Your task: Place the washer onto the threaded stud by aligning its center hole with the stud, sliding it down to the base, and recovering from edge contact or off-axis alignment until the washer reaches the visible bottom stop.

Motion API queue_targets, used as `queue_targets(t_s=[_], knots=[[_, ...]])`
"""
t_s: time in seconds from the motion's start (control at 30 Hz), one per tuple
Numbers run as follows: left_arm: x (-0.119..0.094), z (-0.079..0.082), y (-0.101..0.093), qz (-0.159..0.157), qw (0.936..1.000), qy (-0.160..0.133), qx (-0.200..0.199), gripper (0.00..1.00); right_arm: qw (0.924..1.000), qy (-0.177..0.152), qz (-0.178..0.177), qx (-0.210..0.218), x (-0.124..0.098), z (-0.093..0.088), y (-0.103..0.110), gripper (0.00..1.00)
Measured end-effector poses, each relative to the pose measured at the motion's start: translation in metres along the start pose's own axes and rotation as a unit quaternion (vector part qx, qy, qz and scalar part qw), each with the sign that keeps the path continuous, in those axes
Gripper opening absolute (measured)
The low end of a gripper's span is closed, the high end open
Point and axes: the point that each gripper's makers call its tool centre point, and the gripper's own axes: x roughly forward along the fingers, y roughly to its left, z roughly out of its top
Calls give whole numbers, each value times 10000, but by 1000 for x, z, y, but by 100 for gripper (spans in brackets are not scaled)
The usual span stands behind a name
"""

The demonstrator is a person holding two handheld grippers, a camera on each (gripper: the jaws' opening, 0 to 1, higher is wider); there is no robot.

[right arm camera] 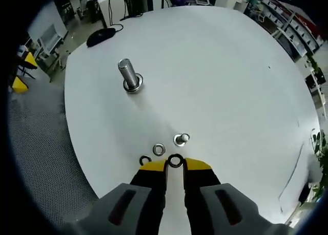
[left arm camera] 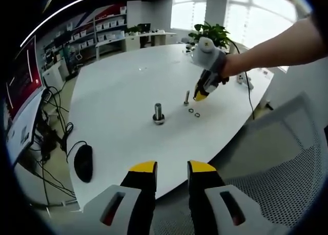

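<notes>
A white round table (left arm camera: 118, 91) stands in an office with shelves and bright windows. On it a large threaded stud (right arm camera: 130, 75) stands upright at about eleven o'clock in the right gripper view, well apart from a smaller stud (right arm camera: 181, 139) near the centre. The right tool (right arm camera: 175, 164), jaws narrow, has a dark washer (right arm camera: 176, 161) at its tips; whether it is gripped I cannot tell. Two more washers (right arm camera: 159, 149) lie just beside. The left tool (left arm camera: 171, 167) hangs off the table edge, jaws narrowly apart and empty.
</notes>
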Motion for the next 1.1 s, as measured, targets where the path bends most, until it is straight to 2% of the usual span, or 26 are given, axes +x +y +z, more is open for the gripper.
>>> queue_targets(t_s=[0.33, 0.47, 0.7, 1.1], knots=[[0, 1, -1, -16, 10000, -14, 13, 22, 9999, -135, -81, 16, -14, 9, -6, 14], [-1, 1, -1, -7, 10000, -35, 37, 21, 9994, -150, -163, -253, -17, 13, -9, 14], [-1, 1, -1, -21, 10000, -22, 45, 21, 9989, -267, -165, -353, -23, 21, -11, 14], [-1, 1, -1, -13, 10000, -20, 34, 21, 9981, -296, -126, -518, -18, 33, -8, 14]])
